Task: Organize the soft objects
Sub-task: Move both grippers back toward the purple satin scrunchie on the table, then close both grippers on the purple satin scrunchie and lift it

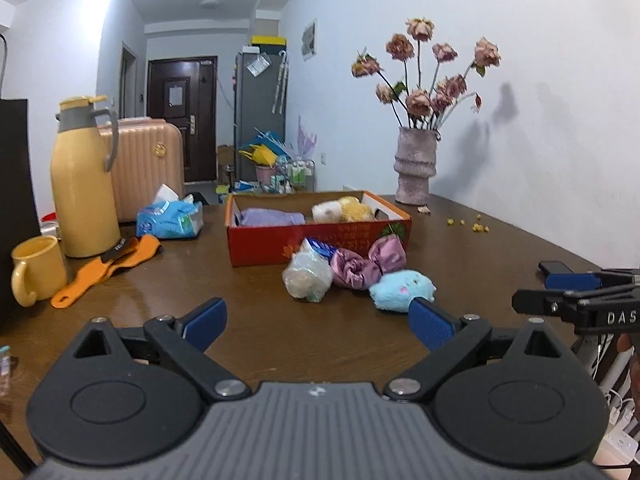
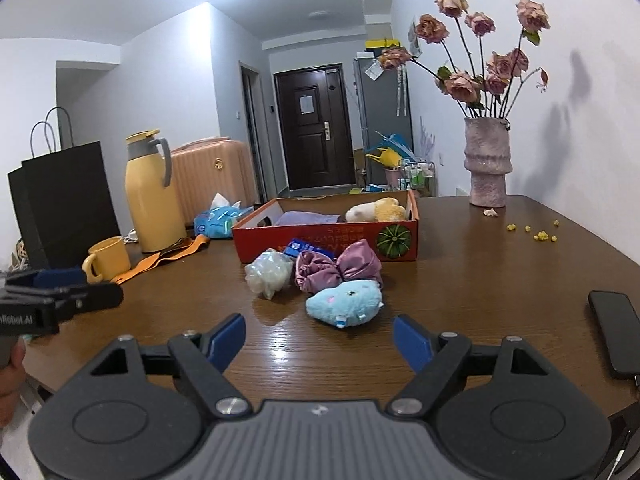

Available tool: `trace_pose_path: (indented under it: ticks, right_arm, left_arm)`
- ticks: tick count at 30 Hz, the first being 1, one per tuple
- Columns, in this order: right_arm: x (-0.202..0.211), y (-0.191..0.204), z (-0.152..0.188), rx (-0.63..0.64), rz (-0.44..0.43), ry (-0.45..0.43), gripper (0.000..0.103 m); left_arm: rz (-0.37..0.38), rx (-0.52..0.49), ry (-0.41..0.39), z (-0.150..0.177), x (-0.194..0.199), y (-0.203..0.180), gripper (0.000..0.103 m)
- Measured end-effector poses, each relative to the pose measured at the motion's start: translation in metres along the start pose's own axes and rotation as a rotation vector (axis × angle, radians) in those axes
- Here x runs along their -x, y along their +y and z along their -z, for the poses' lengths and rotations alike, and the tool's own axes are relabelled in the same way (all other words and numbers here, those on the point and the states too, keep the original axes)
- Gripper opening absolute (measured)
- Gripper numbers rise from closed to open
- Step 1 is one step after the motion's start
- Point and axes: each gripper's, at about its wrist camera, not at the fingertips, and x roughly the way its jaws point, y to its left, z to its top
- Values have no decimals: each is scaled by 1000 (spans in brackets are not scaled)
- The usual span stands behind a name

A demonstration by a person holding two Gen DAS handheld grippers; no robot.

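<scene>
Both grippers held low over the near edge of the brown table point(image 1: 260, 320), pointing slightly down toward the pile of soft things, side by side.

Left gripper point(image 1: 318, 322): jaws spread wide, nothing between them, blue pads clear of the table. The person's fingers point(image 2: 10, 364) gripping its handle show at the edge of the right view.

Right gripper point(image 2: 319, 342): jaws open, a bit less wide than the left, empty. Blue plush toy point(image 2: 344, 302) sits just ahead of its fingertips, not touching.

Loose pile on table, in front of the red cardboard box point(image 1: 316, 240):
- blue plush toy, nearest the grippers
- purple satin scrunchie point(image 1: 366, 262), touching the plush from behind
- clear plastic bag with something pale in it point(image 1: 306, 276), beside the scrunchie
- small blue packet point(image 1: 320, 247) behind them, against the box wall

Inside the box: folded purple cloth point(image 1: 272, 217), white roll point(image 1: 326, 211), yellow fluffy item point(image 1: 356, 208).

Black phone point(image 2: 616, 332) lies flat on the table, on the right.
</scene>
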Motion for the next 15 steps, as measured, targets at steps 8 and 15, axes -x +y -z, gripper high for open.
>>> trace_pose_path:
  ticks: [8, 15]
  right_arm:
    - [-31, -28, 4, -67, 12, 34, 79]
    - [-80, -49, -20, -87, 36, 56, 77]
  left_arm:
    - [158, 41, 137, 6, -83, -22, 82]
    - [180, 168, 233, -20, -194, -22, 59]
